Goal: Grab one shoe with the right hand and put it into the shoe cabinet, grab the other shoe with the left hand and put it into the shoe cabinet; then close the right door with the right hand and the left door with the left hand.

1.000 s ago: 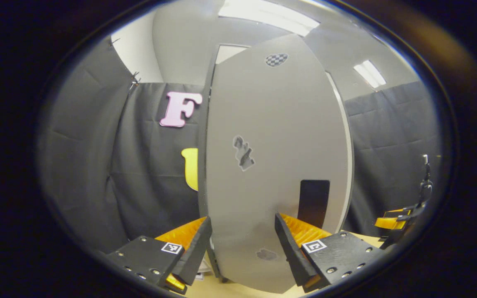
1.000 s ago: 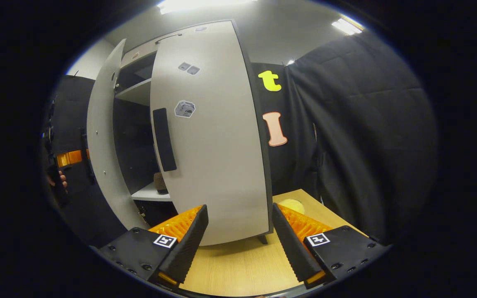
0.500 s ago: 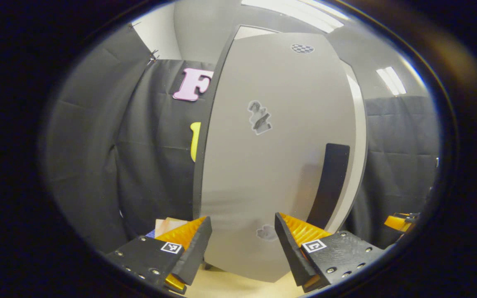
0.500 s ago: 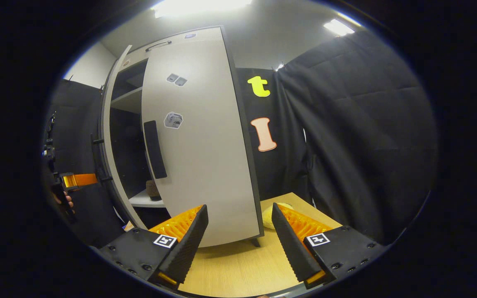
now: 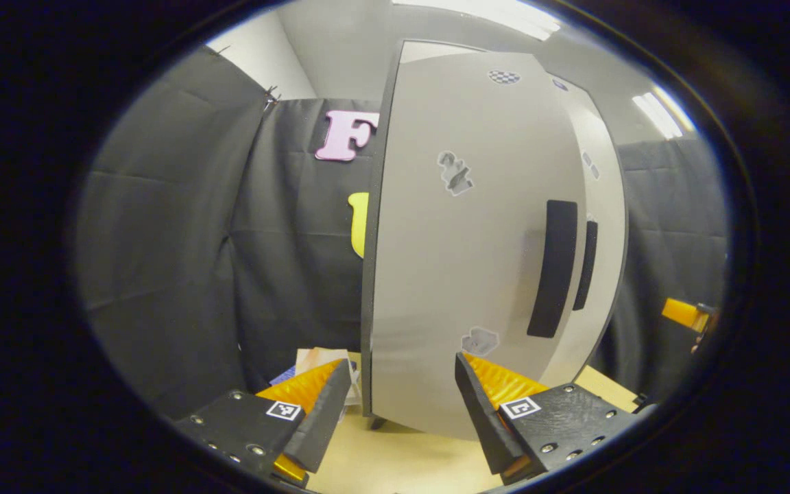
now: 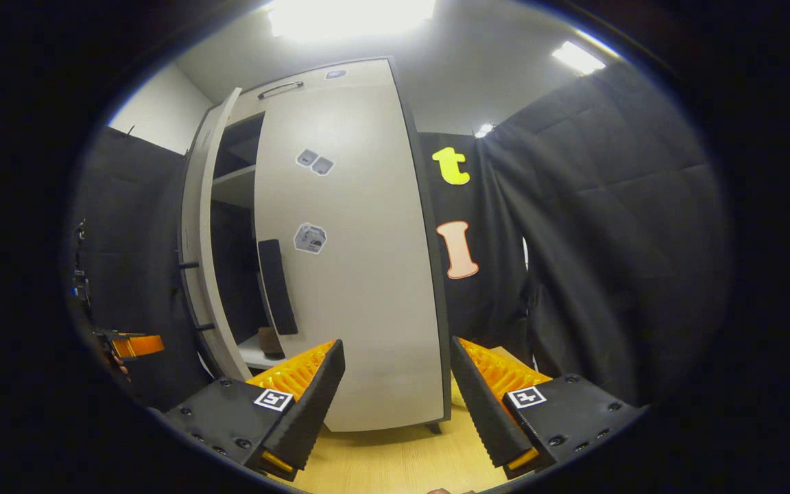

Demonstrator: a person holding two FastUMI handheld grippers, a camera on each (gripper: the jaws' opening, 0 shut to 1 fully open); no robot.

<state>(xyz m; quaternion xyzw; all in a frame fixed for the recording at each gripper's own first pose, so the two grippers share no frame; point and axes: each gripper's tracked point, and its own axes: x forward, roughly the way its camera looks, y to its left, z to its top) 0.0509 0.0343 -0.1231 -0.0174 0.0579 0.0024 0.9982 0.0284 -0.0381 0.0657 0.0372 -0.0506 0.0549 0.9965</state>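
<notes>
In the left gripper view the cabinet's grey left door (image 5: pixel 463 274), with its black handle (image 5: pixel 553 267), stands close in front of my open left gripper (image 5: pixel 402 398), nearly in line with the right door's handle (image 5: pixel 583 264). In the right gripper view the grey right door (image 6: pixel 361 288) with its black handle (image 6: pixel 277 285) rises just beyond my open right gripper (image 6: pixel 395 384). The left door's edge (image 6: pixel 199 274) is still ajar, and in the narrow gap a brown shoe (image 6: pixel 270 341) rests on a white shelf (image 6: pixel 251 353). Neither gripper holds anything.
The cabinet stands on a light wooden table (image 6: pixel 395 460). Some papers (image 5: pixel 313 360) lie on the table left of the cabinet. The left gripper (image 6: pixel 131 345) appears at the far left of the right gripper view, the right gripper (image 5: pixel 683 312) at the far right of the left gripper view.
The left door has swung toward the cabinet, so the gap between the two doors has narrowed. The right door has come nearer to the cabinet front. Both grippers stayed open.
</notes>
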